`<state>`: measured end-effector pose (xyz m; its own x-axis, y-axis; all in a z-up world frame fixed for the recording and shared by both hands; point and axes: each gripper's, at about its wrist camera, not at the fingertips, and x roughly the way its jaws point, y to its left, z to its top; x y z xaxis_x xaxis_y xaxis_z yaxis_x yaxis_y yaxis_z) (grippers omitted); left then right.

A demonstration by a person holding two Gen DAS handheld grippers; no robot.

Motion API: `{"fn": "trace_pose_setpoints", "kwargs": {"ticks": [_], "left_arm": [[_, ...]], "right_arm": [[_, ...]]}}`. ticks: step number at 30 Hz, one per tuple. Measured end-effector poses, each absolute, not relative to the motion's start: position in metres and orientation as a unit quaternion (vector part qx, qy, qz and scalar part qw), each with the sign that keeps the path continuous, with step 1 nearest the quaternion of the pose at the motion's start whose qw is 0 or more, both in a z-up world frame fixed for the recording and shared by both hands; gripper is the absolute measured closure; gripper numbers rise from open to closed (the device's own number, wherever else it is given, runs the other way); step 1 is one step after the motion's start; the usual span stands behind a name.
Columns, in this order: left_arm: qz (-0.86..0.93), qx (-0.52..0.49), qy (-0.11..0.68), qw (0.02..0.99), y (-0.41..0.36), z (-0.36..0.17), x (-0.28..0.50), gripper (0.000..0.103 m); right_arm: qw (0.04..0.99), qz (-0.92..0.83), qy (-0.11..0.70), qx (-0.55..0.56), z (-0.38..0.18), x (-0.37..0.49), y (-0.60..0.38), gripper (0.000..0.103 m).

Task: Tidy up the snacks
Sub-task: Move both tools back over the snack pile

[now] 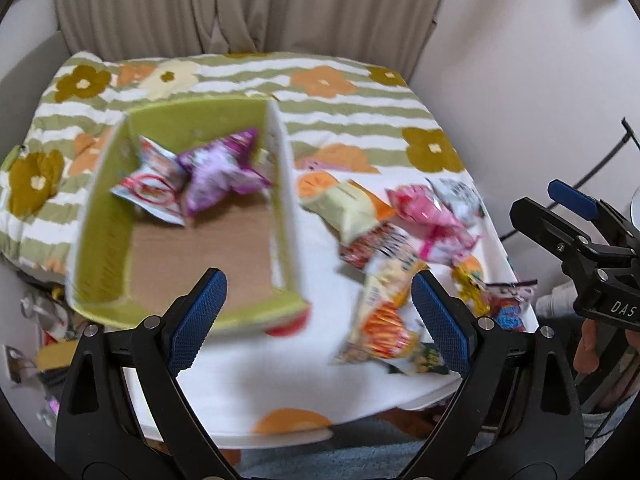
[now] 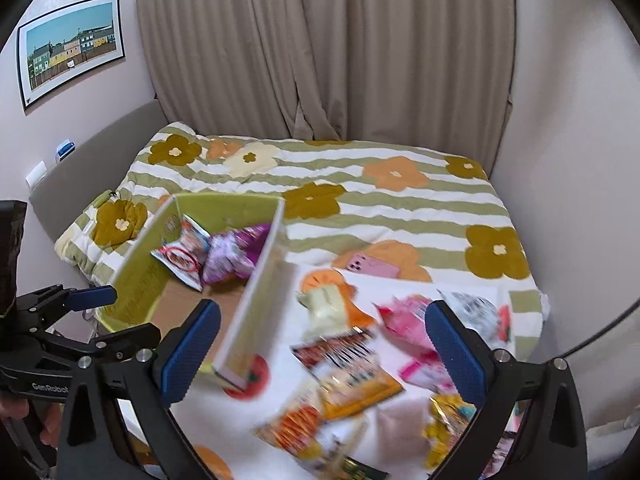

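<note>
Green cardboard box (image 1: 120, 216), brown floor, sits left on the white desk (image 1: 248, 376) that butts against the flowered bed (image 2: 400, 200). Two packets already inside at the far end: white-red one (image 1: 150, 192), purple one (image 1: 224, 168) just beside it, touching.

Right of the box wall, loose snack packets are scattered on the desk: pale green-yellow one (image 1: 352, 208), red-black one (image 1: 376, 244), orange one (image 1: 384, 328) nearest the edge, pink one (image 1: 428, 216), silver one (image 1: 460, 196), yellow one (image 1: 472, 280) far right. Some overlap. Print too blurred to read. Pink phone (image 2: 374, 266) lies on the bed beyond them.

Left gripper (image 1: 316, 308): jaws wide apart, nothing between them, above the box's near right corner. Right gripper (image 2: 324, 350): jaws also wide, empty, over the pile.

Handling guess: light, air-puffed foil, crinkly and slick, contents crushable. Pinch a crimped end seal or a flat corner, not the belly. Orange packet looks most accessible. Lift clear of neighbours, since overlaps may drag.
</note>
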<state>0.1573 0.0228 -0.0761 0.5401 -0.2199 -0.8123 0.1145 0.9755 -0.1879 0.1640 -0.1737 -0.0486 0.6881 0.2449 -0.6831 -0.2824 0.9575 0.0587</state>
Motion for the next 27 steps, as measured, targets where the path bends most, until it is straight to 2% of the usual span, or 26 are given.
{"fn": "trace_pose_setpoints", "kwargs": {"ticks": [12, 27], "left_arm": [[-0.122, -0.078, 0.519, 0.842, -0.062, -0.157, 0.137, 0.010], [-0.185, -0.023, 0.572, 0.799, -0.073, -0.244, 0.169, 0.010]], "right_arm": [[0.903, 0.171, 0.394, -0.008, -0.109, 0.129, -0.272, 0.001], [0.876, 0.192, 0.443, 0.000, -0.199, 0.128, -0.266, 0.001]]}}
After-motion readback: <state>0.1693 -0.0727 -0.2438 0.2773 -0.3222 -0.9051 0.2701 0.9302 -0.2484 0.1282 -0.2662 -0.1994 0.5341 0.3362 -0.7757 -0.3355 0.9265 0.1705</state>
